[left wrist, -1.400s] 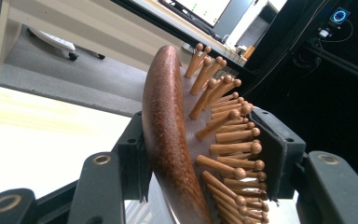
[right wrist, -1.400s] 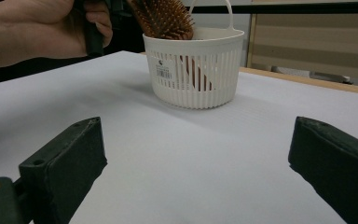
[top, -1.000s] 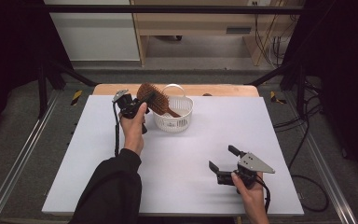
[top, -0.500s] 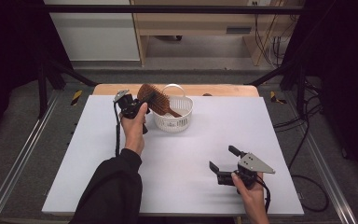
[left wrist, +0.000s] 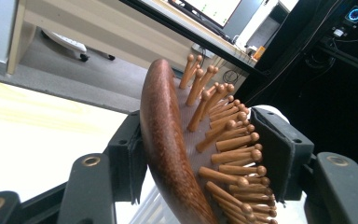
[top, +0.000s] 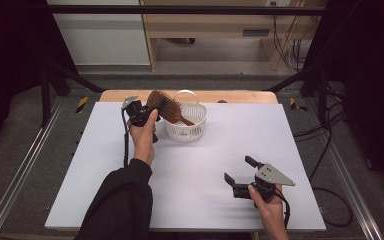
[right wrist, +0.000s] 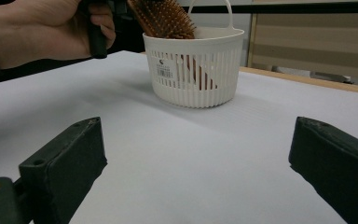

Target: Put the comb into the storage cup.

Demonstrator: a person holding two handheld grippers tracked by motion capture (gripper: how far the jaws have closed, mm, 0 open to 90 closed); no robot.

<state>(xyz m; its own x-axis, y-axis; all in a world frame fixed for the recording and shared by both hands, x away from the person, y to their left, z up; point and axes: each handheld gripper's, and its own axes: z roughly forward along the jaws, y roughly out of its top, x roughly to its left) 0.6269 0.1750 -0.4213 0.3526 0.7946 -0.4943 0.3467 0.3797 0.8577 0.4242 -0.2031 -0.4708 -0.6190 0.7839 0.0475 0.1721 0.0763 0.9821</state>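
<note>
Barely shifted since half a second ago, left gripper (top: pixel 152 108) clamped on wooden hairbrush (top: pixel 166 106), handle angled down inside white basket (top: pixel 186 131) at table's (top: pixel 100 165) far edge, right gripper (top: pixel 240 172) wide open, near edge.

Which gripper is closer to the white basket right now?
Left. The left gripper holds the hairbrush at the white basket rim; the right gripper sits well apart, nearer the person.

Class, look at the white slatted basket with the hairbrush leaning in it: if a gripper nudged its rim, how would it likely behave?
The basket looks like thin slatted plastic, so probably light and apt to slide on the smooth white table. The hairbrush, head held by the left gripper, has its handle inside, leaning on one side, which might tip it. The hoop handle would likely flex.
</note>
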